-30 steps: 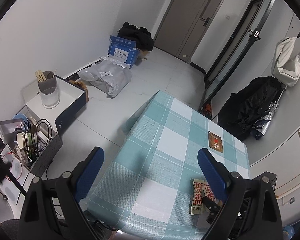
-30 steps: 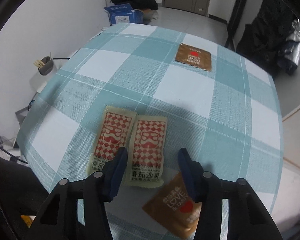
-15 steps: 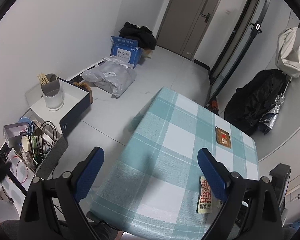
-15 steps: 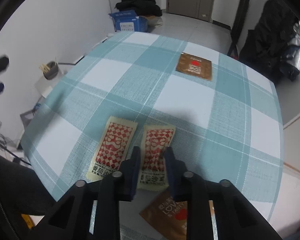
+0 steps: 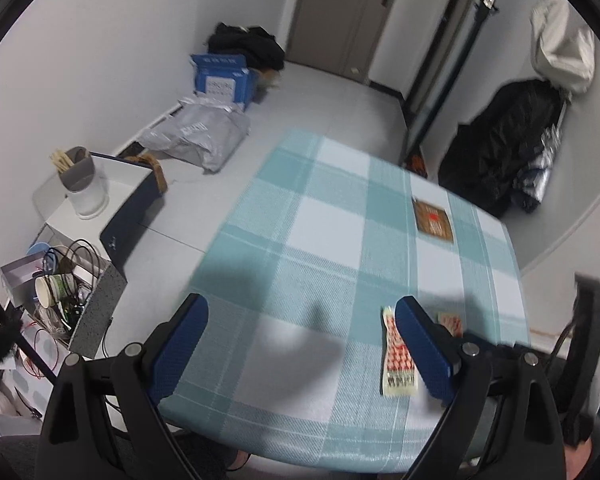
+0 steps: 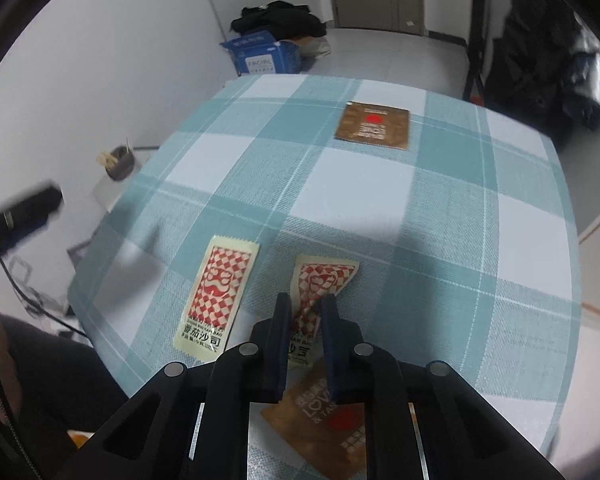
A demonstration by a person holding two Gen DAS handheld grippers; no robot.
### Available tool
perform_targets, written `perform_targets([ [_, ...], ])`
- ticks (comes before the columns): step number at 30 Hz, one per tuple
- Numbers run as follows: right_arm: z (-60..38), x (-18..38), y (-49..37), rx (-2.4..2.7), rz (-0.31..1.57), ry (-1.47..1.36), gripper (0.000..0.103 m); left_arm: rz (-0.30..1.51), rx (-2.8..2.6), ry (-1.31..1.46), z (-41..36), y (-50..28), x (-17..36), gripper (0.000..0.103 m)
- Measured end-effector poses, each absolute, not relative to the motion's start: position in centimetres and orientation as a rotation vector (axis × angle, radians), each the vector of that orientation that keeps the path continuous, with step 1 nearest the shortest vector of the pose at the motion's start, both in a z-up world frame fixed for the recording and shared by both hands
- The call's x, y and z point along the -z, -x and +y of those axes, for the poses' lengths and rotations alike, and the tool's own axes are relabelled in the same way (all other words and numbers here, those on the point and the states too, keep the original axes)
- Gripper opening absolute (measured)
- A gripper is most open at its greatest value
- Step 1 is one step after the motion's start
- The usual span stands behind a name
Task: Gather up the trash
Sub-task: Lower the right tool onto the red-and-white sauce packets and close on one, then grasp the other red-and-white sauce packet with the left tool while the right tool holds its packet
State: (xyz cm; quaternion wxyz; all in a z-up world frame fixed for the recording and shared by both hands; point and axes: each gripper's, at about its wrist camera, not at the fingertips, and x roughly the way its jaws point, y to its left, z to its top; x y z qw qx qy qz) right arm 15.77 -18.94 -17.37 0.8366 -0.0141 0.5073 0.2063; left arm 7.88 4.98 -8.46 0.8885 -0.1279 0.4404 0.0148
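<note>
My right gripper (image 6: 305,307) is shut on a red-checked ketchup packet (image 6: 322,281), which is pinched and crumpled between the fingers above the teal checked tablecloth (image 6: 340,200). A second, flat ketchup packet (image 6: 216,294) lies just left of it; it also shows in the left wrist view (image 5: 398,356). A brown sauce packet (image 6: 328,420) lies under the right gripper near the table's front edge. Another brown packet (image 6: 374,125) lies at the far side, and it shows in the left wrist view (image 5: 433,220) too. My left gripper (image 5: 300,312) is open and empty above the table's near left part.
Left of the table on the floor stand a white box with a grey cup of sticks (image 5: 78,184), a bin of clutter (image 5: 60,284), a grey bag (image 5: 200,132) and a blue carton (image 5: 222,76). Dark clothes (image 5: 508,140) hang at the right wall.
My right gripper closed from open onto the right ketchup packet and crumpled it, lifting it slightly. My left gripper swung toward the table, still open.
</note>
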Motion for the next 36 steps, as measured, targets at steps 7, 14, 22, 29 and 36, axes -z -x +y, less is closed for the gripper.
perform_targets([
  [7,-21.0,15.1,-15.7,-0.464,1.019,-0.084,0.013,1.048,0.093,0.221,2.5,-8.8,10.7,0.093],
  [14,-23.0,10.3,-14.4,-0.494,0.919,-0.101,0.013,1.154,0.162,0.152,-0.4,-9.5,13.0,0.092],
  [22,-25.9,6.3,-11.9,-0.504,0.825,-0.121,0.013,1.188,0.131,0.151,-1.4,-10.6,13.4,0.091],
  [29,-28.0,5.3,-9.9,-0.503,0.785,-0.147,0.013,1.217,0.090,-0.027,-4.5,-10.7,13.8,0.073],
  [36,-30.0,4.9,-9.5,-0.478,0.753,-0.193,0.013,1.238,0.101,-0.043,-6.2,-10.2,13.1,0.025],
])
